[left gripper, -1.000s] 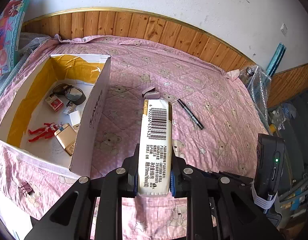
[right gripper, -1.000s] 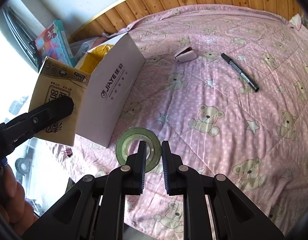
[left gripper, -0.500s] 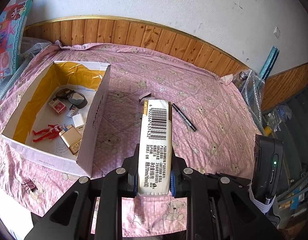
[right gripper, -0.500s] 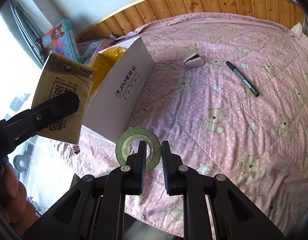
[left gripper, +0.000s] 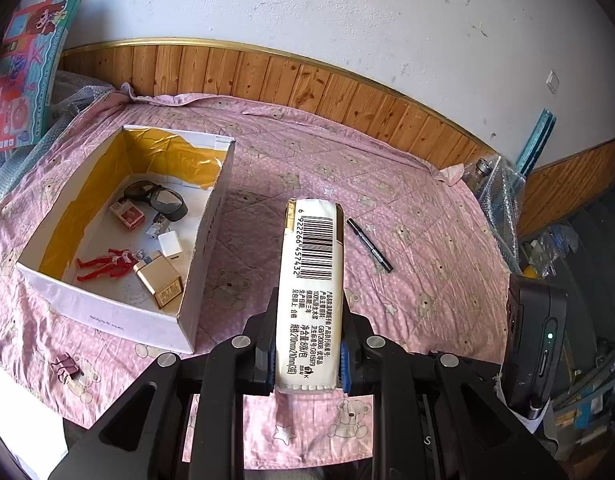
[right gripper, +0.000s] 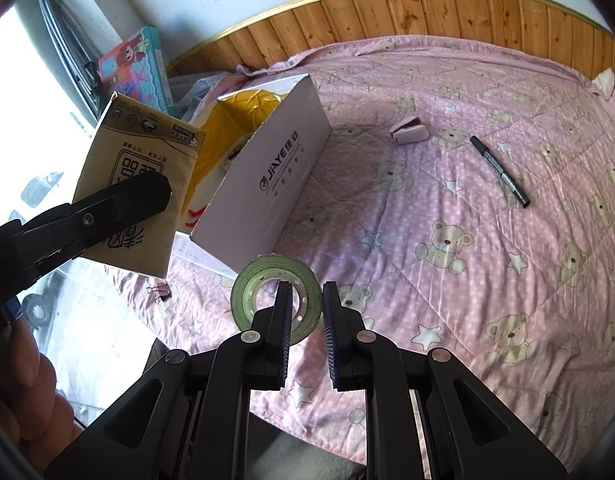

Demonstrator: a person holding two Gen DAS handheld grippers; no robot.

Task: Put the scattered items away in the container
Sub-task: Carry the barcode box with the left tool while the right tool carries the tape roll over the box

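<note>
Carrying step: left gripper (left gripper: 307,356) clamps the tissue pack (left gripper: 310,292) in the air, right of the box (left gripper: 205,248) at the bed's left edge. Right gripper (right gripper: 305,336) pinches the tape roll's (right gripper: 247,292) rim. Next move likely calls for swinging the pack left over the box, then releasing.

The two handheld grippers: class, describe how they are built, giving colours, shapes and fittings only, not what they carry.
Both the left gripper and the right gripper are matte black scissor-like linkages with silver round pivot screws. Each ends in two flat parallel fingers lined with blue ribbed pads. Beside the left one a black device shows a small green light.
</note>
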